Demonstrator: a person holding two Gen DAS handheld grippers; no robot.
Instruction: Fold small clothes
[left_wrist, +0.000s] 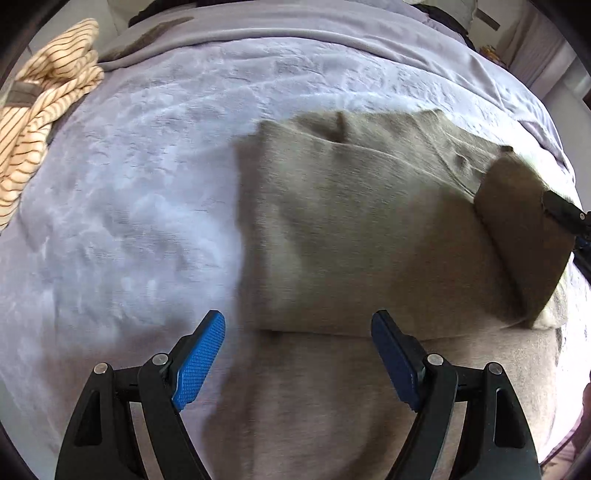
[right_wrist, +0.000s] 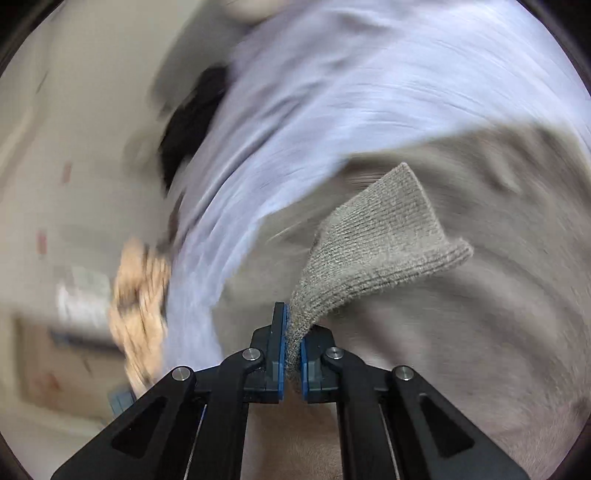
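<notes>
- Item under work: grey-brown knit garment (left_wrist: 351, 229), lying on the lilac blanket (left_wrist: 147, 177). Landmark for all positions below = this garment.
- Garment's far portion already doubled over; a fold edge runs across it in left wrist view. Near portion lies flat toward the cameras.
- Right gripper (right_wrist: 291, 354): clenched on a knit corner (right_wrist: 376, 243) of the garment, fabric pinched between the blue pads. In left wrist view that corner stands raised at garment's right end, w/ the gripper tip just visible (left_wrist: 561, 212).
- Right wrist view heavily blurred beyond the held corner; background detail not readable.
- Left gripper (left_wrist: 299, 332): released, jaws spread wide, nothing between them. Hovers over garment's near-left edge; contact w/ cloth cannot be told.
- Striped cream cloth (left_wrist: 40, 103): bunched, well apart from garment, off its far-left side. Not involved at present.
- Handling assessment: ribbed knit, soft, limp, light; corner droops and curls from the grip. Should drape, not hold shape; a one-point hold risks skew or bunching.
- Recommended hold: edges/corners, both layers pinched together; left gripper to take the near-left corner or pin that edge while the right carries its end over.
- Risk: plush blanket may drag on the knit; lift clear, do not slide.
</notes>
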